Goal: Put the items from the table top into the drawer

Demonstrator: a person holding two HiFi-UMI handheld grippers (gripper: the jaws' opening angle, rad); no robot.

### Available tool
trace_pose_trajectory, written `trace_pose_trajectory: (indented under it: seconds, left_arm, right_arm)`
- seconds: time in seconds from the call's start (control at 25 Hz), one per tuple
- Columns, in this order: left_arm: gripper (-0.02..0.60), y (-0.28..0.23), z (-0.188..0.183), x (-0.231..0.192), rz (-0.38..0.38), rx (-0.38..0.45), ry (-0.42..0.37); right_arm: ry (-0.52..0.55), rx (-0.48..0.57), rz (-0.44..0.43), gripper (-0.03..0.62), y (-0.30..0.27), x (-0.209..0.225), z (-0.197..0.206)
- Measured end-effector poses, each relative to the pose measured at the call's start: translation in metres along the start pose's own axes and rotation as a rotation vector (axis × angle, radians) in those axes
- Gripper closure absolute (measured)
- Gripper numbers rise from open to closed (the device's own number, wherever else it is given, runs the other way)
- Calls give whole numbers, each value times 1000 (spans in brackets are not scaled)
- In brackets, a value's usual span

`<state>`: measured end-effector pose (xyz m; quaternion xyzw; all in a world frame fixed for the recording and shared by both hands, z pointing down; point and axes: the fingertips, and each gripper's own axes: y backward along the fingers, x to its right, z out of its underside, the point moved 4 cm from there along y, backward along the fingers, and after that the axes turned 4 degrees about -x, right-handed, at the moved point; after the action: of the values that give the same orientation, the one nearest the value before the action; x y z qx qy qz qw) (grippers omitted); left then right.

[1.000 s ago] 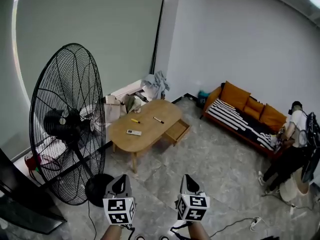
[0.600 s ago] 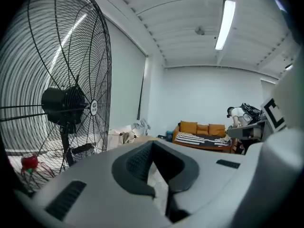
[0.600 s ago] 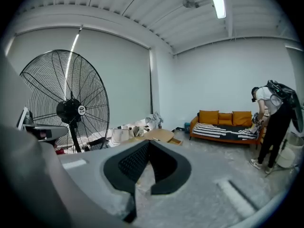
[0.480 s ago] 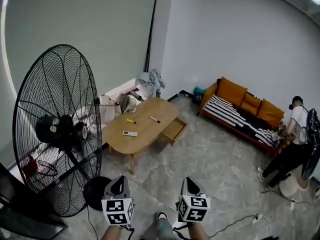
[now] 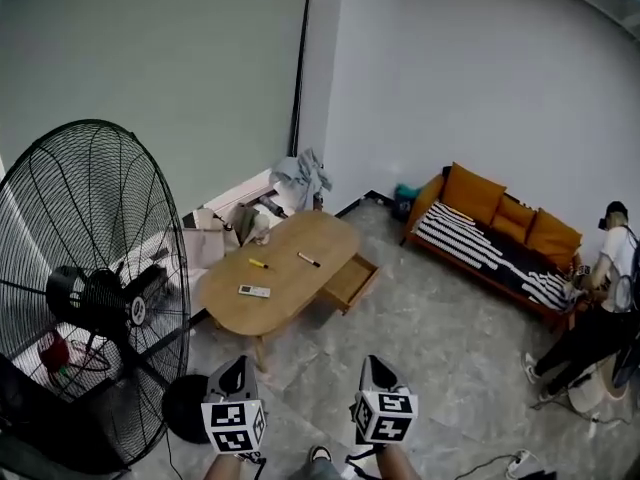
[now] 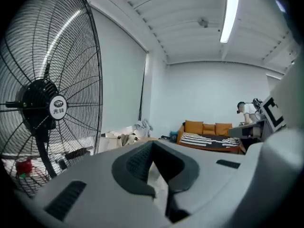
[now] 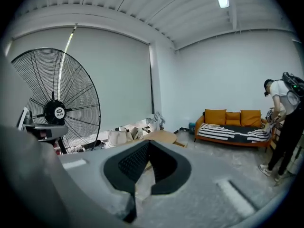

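Observation:
An oval wooden table (image 5: 290, 278) stands far ahead across the floor, its drawer (image 5: 350, 282) pulled open on the right side. On its top lie a yellow marker (image 5: 258, 263), a black pen (image 5: 309, 259) and a white remote (image 5: 254, 291). My left gripper (image 5: 237, 372) and right gripper (image 5: 376, 370) are held side by side at the bottom of the head view, well short of the table. Both are shut with nothing in them. The left gripper view shows its jaws (image 6: 153, 146) meeting; the right gripper view shows its jaws (image 7: 148, 144) together, with the table (image 7: 161, 137) beyond.
A large black pedestal fan (image 5: 90, 288) stands close on the left. Boxes and a grey cloth (image 5: 300, 173) are piled behind the table. An orange sofa (image 5: 500, 233) lines the right wall, with a person (image 5: 605, 288) beside it. A power strip (image 5: 520, 460) lies on the floor.
The whole view has shifted: the fan slid left and lower in the head view and the table drew slightly nearer. Both grippers stayed shut, side by side.

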<state>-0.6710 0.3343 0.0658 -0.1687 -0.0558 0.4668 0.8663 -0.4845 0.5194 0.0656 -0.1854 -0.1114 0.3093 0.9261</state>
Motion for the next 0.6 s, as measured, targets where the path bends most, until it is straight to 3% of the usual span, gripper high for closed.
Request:
trace_pose_trajectory:
  seconds: [0.6]
  left_arm:
    - [589, -143, -50, 42, -59, 0, 0]
  right_arm:
    - [29, -7, -56, 589, -131, 95, -71]
